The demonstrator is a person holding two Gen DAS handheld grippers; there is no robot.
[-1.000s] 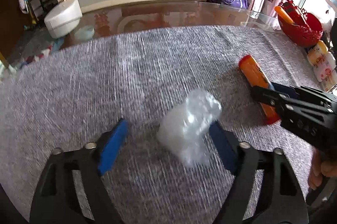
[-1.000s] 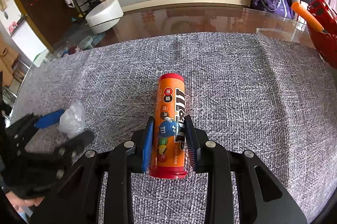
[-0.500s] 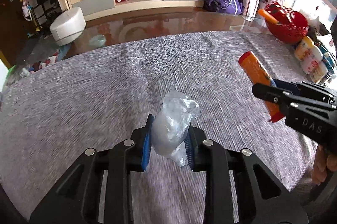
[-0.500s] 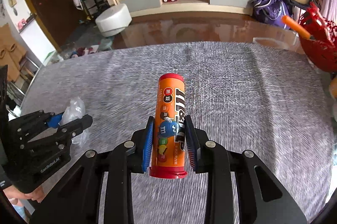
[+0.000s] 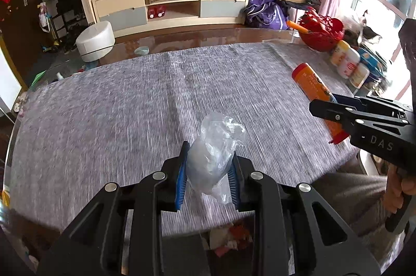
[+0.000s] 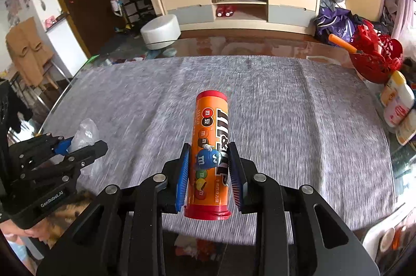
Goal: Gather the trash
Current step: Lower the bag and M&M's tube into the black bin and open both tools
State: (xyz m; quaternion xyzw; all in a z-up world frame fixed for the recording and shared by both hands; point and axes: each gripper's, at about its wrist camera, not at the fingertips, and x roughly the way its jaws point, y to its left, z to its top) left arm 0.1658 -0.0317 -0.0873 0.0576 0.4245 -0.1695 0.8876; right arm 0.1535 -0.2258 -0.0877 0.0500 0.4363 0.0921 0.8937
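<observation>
Now my left claw (image 5: 208,169) is clamped on the crumpled plastic bag (image 5: 215,153), my right claw (image 6: 209,172) on the candy tube (image 6: 210,146), its long axis pointing away up-frame, both above the table (image 6: 299,120).

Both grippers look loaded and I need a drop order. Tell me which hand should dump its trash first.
Either, with no clear edge. The left gripper is shut on the crumpled plastic bag, and the right gripper on the orange M&M's tube. Both are above the table's near edge, and no bin is identifiable.
</observation>
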